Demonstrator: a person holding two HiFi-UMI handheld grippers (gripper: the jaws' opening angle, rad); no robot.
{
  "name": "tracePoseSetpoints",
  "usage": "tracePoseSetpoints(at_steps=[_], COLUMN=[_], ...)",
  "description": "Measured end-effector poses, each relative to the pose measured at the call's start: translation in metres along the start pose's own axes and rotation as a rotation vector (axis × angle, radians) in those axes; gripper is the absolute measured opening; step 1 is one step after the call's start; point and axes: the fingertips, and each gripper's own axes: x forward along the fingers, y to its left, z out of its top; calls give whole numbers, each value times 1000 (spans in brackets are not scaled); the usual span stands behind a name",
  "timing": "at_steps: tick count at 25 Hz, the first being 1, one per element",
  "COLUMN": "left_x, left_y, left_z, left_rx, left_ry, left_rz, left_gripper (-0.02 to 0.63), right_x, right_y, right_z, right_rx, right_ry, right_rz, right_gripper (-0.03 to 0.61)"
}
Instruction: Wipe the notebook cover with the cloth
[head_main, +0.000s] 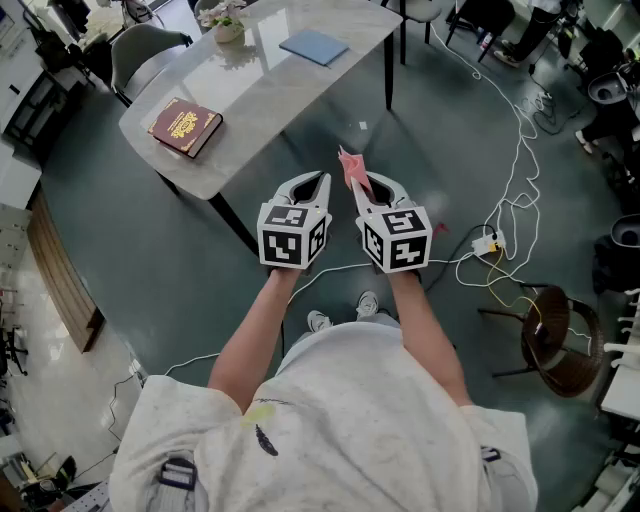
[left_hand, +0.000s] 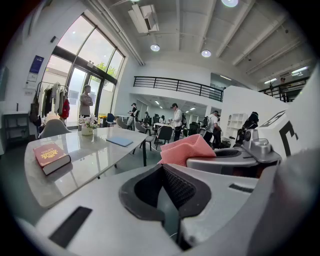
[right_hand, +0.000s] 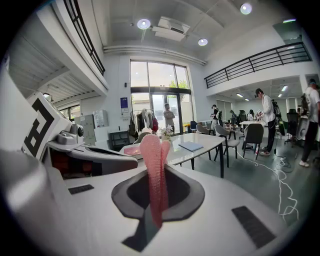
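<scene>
The dark red notebook lies flat near the closest corner of a pale table; in the left gripper view the notebook sits at the left. Both grippers hang in the air over the floor, short of the table and well apart from the notebook. My right gripper is shut on a pink cloth, which stands up as a folded strip out of the closed right gripper. My left gripper is beside it, its jaws shut with nothing between them. The cloth also shows to its right.
A flat blue item and a small flower pot are farther along the table. White cables trail over the grey floor at the right, near a brown chair. People and chairs stand in the distance.
</scene>
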Motion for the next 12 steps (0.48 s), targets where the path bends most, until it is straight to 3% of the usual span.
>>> tracePoseSetpoints(at_steps=[12], left_x=[-1], left_y=[7], left_z=[0], left_rx=[2], left_ry=[-9], left_rz=[-17], left_gripper=[6], right_x=[7], right_y=[6], right_z=[-2], right_rx=[-22], right_ry=[-6], right_rz=[-25], right_gripper=[15])
